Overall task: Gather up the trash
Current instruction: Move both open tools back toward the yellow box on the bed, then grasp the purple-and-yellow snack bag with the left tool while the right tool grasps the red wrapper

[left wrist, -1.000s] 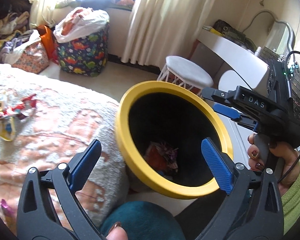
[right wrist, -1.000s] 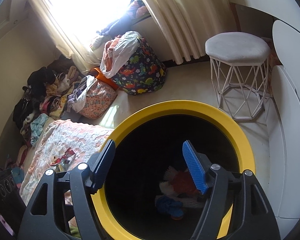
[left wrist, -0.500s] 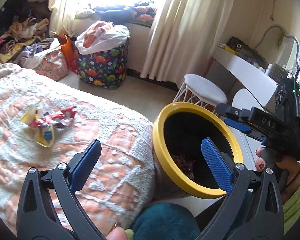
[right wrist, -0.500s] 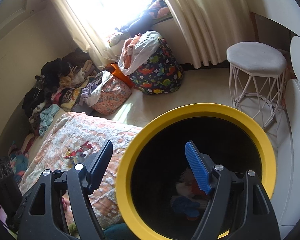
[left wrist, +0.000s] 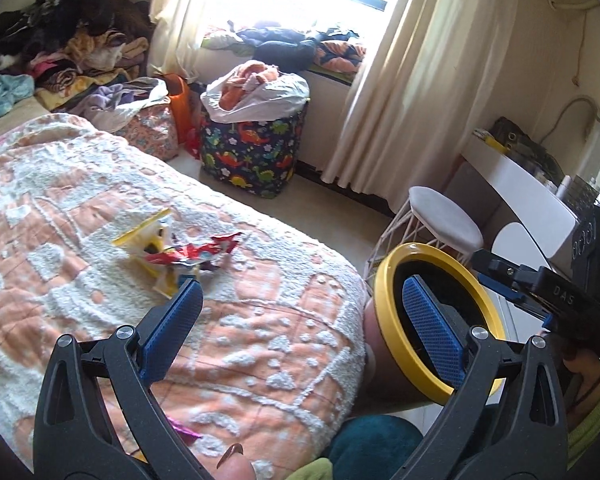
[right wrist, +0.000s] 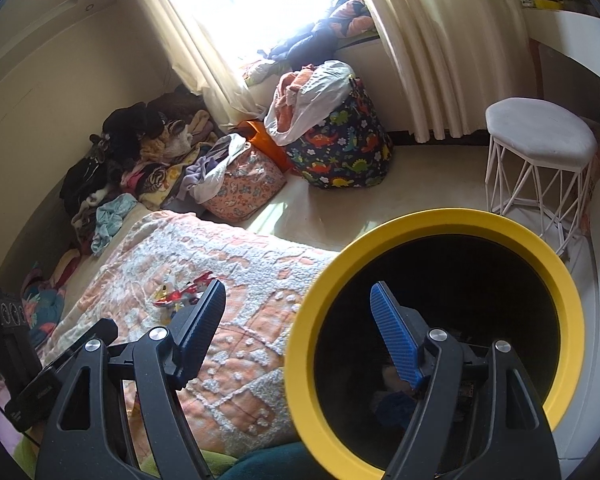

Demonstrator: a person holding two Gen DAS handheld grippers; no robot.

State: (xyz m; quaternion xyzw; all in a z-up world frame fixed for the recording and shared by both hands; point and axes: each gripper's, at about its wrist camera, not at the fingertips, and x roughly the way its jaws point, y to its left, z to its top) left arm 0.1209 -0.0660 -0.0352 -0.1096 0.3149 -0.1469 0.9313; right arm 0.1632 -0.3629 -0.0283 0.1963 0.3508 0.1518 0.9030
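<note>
A bin with a yellow rim (left wrist: pixel 384 280) (right wrist: pixel 500 220) stands beside the bed, dark inside, with trash faintly visible at its bottom (right wrist: pixel 396 400). A pile of red and yellow wrappers (left wrist: pixel 175 252) (right wrist: pixel 179 294) lies on the orange and white bedspread (left wrist: pixel 259 340). A small purple wrapper (left wrist: pixel 183 434) lies near the bed's near edge. My left gripper (left wrist: pixel 300 320) is open and empty, above the bedspread between the wrappers and the bin. My right gripper (right wrist: pixel 295 328) is open and empty, over the bin's left rim; its body also shows in the left wrist view (left wrist: pixel 548 292).
A white stool (left wrist: pixel 444 220) (right wrist: pixel 536 136) stands beyond the bin, next to a white desk (left wrist: pixel 520 176). A dinosaur-print bag (left wrist: pixel 251 152) (right wrist: pixel 340 148) and a floral bag (right wrist: pixel 239 184) sit on the floor by the window. Clothes are piled (left wrist: pixel 59 52) at the bed's far end.
Both grippers have swung left, away from the bin and toward the bed. The wrappers now sit nearer the middle of each view, and the bin has shifted to the right.
</note>
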